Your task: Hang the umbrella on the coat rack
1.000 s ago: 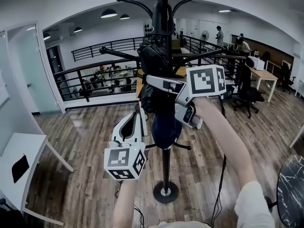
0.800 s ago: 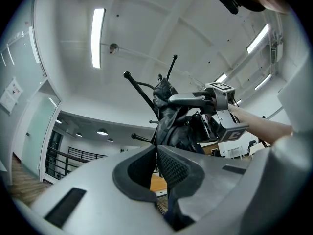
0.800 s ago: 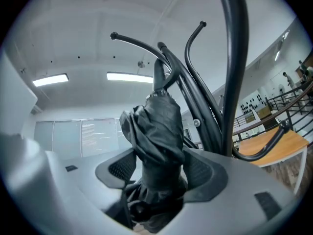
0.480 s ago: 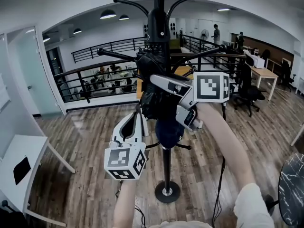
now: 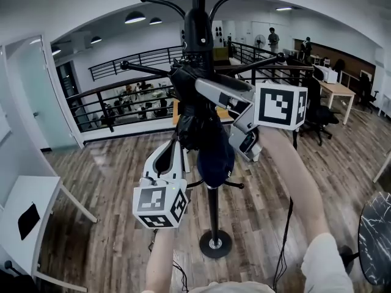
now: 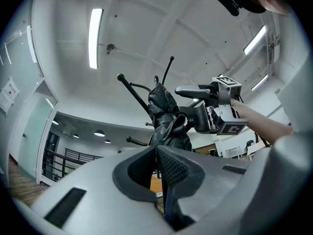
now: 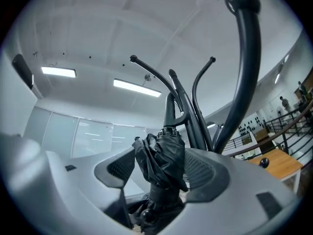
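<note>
Right gripper [image 7: 160,166] has just been opening its jaws. They're wide now, with the folded umbrella [image 5: 192,118] between them but not squeezed. The umbrella sits right against the coat rack [image 5: 198,29], just under the pegs (can't see what's actually hooked on, though). Left gripper [image 6: 155,161] has its jaws together, low beside the umbrella. My worry: if the loop isn't properly over a peg, backing the right one out drops it. A pad could also snag the loose fabric and drag it off.
</note>
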`<move>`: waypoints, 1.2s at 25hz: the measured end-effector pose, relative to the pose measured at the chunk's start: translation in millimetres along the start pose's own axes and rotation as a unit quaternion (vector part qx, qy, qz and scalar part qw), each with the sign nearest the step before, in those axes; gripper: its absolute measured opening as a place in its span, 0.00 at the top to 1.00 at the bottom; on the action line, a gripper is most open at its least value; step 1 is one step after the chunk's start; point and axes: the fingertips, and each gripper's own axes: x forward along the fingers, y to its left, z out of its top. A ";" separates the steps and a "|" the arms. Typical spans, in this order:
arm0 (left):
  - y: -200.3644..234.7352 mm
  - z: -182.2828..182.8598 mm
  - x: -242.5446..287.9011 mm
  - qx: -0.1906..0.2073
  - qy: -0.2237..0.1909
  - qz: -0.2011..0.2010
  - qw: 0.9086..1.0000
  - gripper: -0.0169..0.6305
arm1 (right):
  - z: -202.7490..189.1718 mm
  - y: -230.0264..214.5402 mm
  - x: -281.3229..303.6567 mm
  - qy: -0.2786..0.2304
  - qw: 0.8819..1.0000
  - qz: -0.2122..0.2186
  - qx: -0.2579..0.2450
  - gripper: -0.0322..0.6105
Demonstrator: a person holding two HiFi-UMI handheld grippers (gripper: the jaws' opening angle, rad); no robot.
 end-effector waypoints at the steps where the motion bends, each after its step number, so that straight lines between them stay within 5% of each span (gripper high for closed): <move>1: -2.6 2.1 1.2 0.000 -0.001 0.000 1.000 0.92 | 4.0 1.3 -4.4 -0.003 1.000 -0.004 -0.016 0.47; 11: -16.9 17.5 -10.5 0.009 -0.018 -0.005 1.000 0.92 | -6.0 19.3 -57.6 -0.056 0.983 -0.079 -0.158 0.48; 17: -35.3 9.2 -26.4 0.020 -0.034 -0.008 0.999 0.92 | -52.1 33.0 -99.8 -0.098 0.954 -0.155 -0.237 0.72; 20: -45.4 0.2 -34.5 0.027 -0.040 -0.009 0.999 0.92 | -86.2 33.6 -116.2 -0.101 0.946 -0.181 -0.250 0.83; 25: -55.9 -17.5 -58.7 0.032 -0.070 0.000 0.997 0.92 | -142.1 26.4 -145.2 -0.084 0.936 -0.234 -0.249 0.87; 30: -56.3 -72.0 -84.7 0.001 -0.017 0.022 1.000 0.92 | -202.1 12.7 -169.6 -0.034 0.938 -0.266 -0.220 0.87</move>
